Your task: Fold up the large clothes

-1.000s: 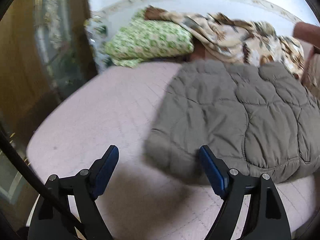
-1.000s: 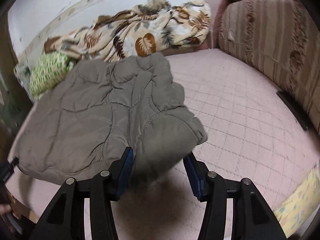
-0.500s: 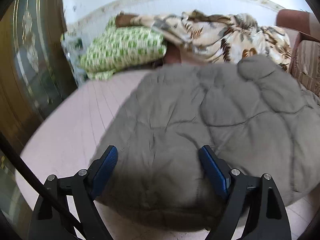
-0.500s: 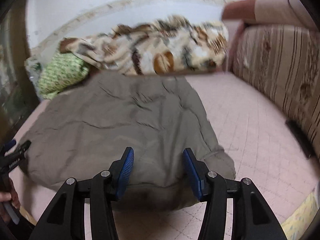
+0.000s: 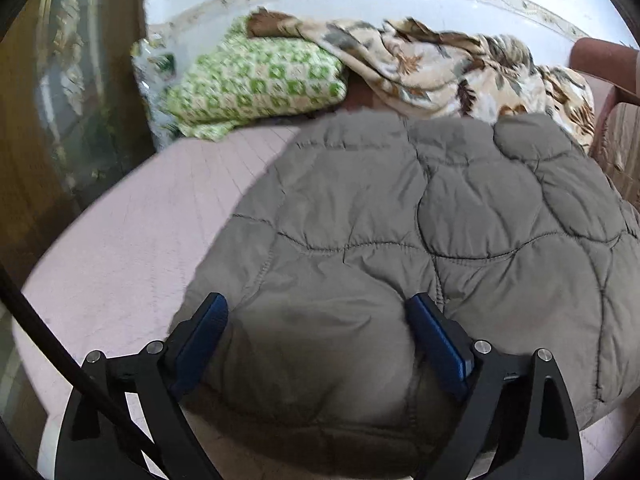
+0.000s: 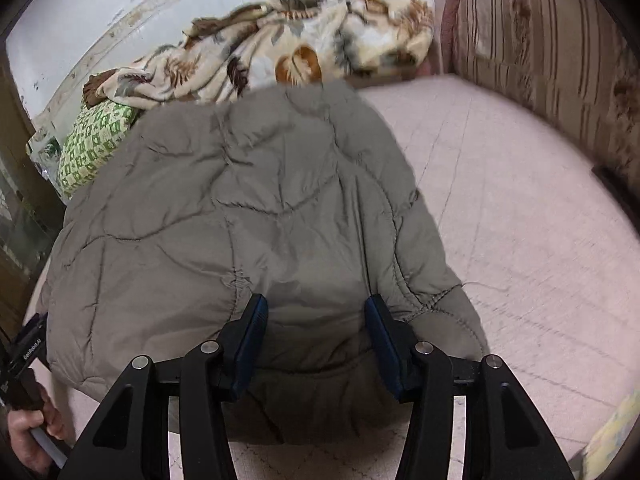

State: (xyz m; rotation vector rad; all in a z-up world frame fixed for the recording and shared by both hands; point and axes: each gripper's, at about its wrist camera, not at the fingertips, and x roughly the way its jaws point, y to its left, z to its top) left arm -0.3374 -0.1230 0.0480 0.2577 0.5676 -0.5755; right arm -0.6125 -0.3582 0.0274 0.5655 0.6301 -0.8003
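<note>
Jacket: we've got a big grey-brown quilted puffer jacket [image 5: 420, 216] lying flat-ish on the pink quilted bed cover [image 5: 132, 240], its near hem bunched up right under both grippers.
Left gripper: our left gripper [image 5: 316, 320] sits over the jacket's near left corner. Its jaws have just been opening and now stand wide, blue pads [image 5: 436, 340] on either side of a puffy hump of fabric. The hump is between them, but the pads don't look like they're squeezing it.
Right gripper: our right gripper [image 6: 316, 320] is about half spread over the near right corner, with jacket fabric bulging up between the pads [image 6: 250, 340]. Whether it's actually pinching, honestly can't tell.
Writing: only readable-ish text is white lettering on the black body of the left tool [image 6: 30, 346] at the edge of the right view. Looks like "GenRobot.AI", a bit fuzzy.
Hand: a hand [image 6: 28, 432] grips that tool's handle down in the corner.
Far end: green-and-white patterned pillow [image 5: 256, 80] and a leaf-print blanket [image 5: 460, 68] piled against the white wall.
Right side: striped sofa back [image 6: 552, 40] runs beside the bed.
</note>
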